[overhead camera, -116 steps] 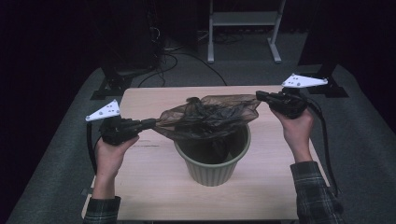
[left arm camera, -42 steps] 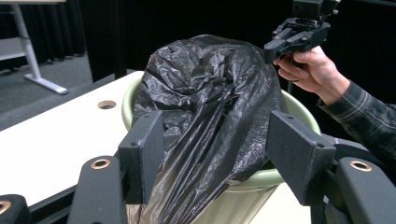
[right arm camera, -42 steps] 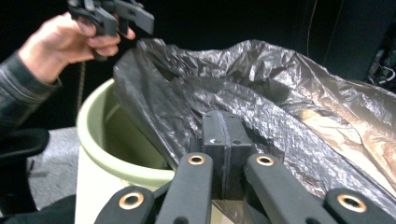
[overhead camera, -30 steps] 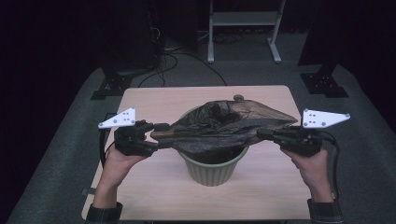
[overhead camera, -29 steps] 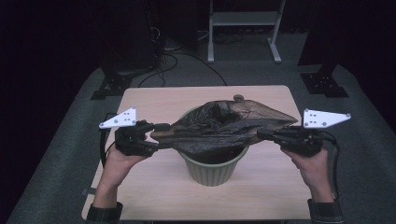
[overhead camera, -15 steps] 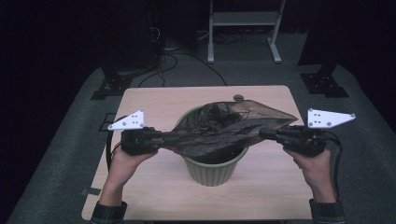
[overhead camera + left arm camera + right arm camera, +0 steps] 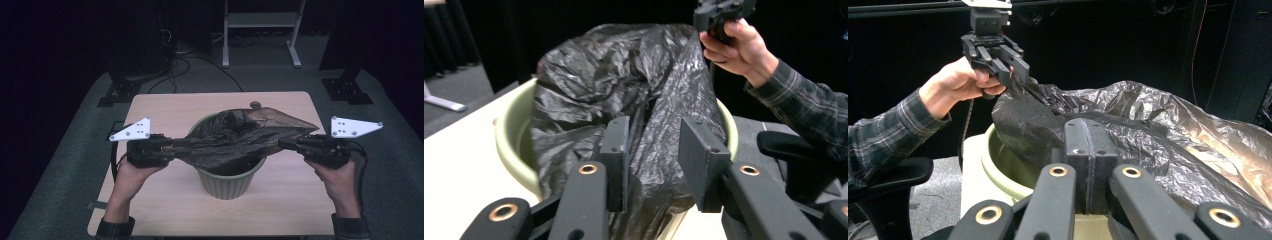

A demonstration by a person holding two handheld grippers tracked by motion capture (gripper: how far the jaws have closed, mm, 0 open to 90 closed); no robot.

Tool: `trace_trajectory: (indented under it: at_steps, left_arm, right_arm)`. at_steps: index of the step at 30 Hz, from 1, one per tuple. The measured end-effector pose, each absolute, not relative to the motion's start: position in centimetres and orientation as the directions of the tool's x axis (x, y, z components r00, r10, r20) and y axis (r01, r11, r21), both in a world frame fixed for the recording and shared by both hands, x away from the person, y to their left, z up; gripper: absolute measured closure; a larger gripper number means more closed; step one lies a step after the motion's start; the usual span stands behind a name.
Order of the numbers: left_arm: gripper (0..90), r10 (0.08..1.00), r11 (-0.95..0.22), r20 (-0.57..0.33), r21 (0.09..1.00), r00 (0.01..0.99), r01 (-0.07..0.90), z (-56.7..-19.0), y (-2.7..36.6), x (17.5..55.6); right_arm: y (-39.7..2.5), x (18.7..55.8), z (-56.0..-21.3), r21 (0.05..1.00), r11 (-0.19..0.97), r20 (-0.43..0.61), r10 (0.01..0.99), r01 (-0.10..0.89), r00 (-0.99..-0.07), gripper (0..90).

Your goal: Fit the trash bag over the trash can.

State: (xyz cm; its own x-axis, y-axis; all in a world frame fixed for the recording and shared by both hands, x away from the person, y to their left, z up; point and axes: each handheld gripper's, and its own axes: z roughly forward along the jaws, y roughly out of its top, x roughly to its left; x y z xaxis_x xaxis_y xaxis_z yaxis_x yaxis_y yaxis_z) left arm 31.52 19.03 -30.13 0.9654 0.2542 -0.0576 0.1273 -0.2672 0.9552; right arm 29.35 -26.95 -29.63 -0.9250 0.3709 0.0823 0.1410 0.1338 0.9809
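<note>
We are lowering the black bag (image 7: 240,142) onto the green bin (image 7: 227,180) as our hands drop nearer the table: the right gripper (image 7: 1088,150) is staying clamped on plastic, while the left gripper (image 7: 651,160) is now opening around its bag edge.

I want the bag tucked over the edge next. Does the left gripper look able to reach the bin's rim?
Probably yes: the left gripper has its fingers open, and the rim sits just ahead, with only loose bag draped between.
</note>
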Motion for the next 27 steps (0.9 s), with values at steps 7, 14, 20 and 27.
trace_trajectory:
  at_steps: [7,14,20,27]
  left_arm:
    - [47.9,0.306,-0.283,-0.025,0.952,0.952,0.116,-29.6,18.7,31.2]
    - [48.9,0.28,-0.256,-0.02,0.962,0.96,0.095,-28.3,19.4,29.9]
    - [51.1,0.243,-0.308,-0.024,0.946,0.97,0.101,-29.0,17.8,29.9]
    - [88.8,0.232,-0.34,-0.027,0.934,0.972,0.107,-29.7,17.3,29.9]
  right_arm:
    - [-27.5,28.7,-29.1,0.986,0.113,0.076,0.361,0.124,-0.929,90.0]
    - [-27.6,28.1,-29.1,0.987,0.107,0.073,0.346,0.116,-0.936,90.0]
    - [-27.4,27.6,-28.8,0.989,0.104,0.067,0.338,0.108,-0.939,90.0]
    - [-27.6,27.3,-28.6,0.99,0.101,0.064,0.333,0.103,-0.941,90.0]
